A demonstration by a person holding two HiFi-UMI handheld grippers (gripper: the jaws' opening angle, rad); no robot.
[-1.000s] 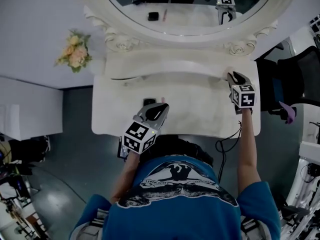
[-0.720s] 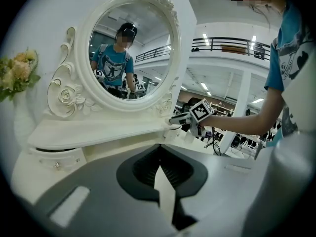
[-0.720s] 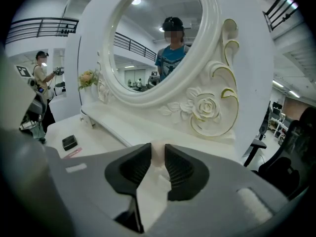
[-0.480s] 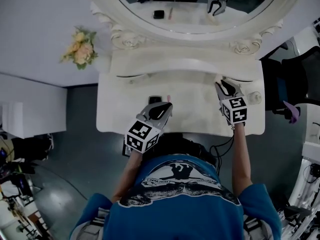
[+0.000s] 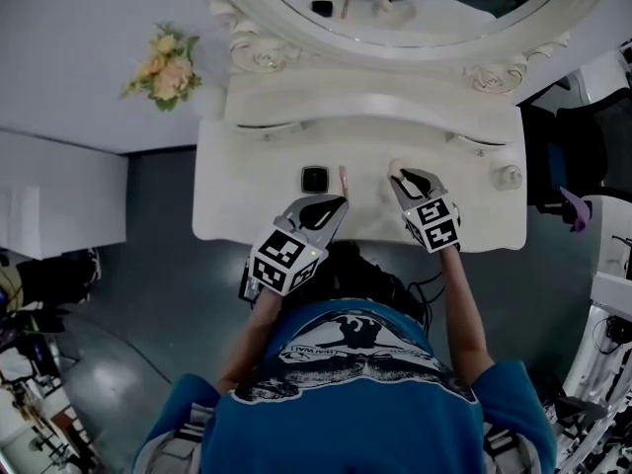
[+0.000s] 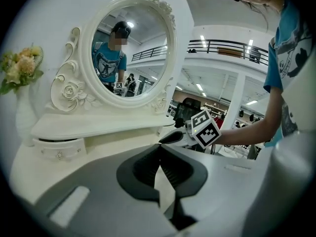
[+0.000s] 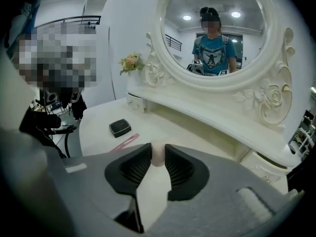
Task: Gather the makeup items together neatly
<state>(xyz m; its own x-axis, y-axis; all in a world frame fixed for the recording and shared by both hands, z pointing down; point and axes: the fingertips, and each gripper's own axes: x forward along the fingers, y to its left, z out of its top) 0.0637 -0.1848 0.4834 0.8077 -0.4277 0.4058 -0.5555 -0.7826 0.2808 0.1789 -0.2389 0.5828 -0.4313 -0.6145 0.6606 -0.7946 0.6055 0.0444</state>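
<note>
On the white dressing table (image 5: 237, 205) lie a black square compact (image 5: 314, 179) (image 7: 120, 127) and, just right of it, a thin pink stick (image 5: 343, 179) (image 7: 126, 141). My right gripper (image 5: 403, 178) (image 7: 158, 149) is shut on a pale round makeup sponge (image 5: 396, 170) (image 7: 158, 159), a short way right of the pink stick. My left gripper (image 5: 331, 203) (image 6: 159, 148) hangs over the table's front edge just below the compact. Its jaw tips meet with nothing between them. The left gripper view also shows the right gripper (image 6: 174, 137) off to the right.
A round mirror (image 5: 415, 8) in an ornate frame stands behind a raised shelf (image 5: 375, 107) with small drawers. A vase of flowers (image 5: 163, 67) sits at the far left. A round knob (image 5: 509, 177) is near the table's right end, with a dark chair (image 5: 583, 136) beyond it.
My right gripper has carried the pale sponge leftward along the table, from near the right end to close by the pink stick. The left gripper has shifted only a little.
</note>
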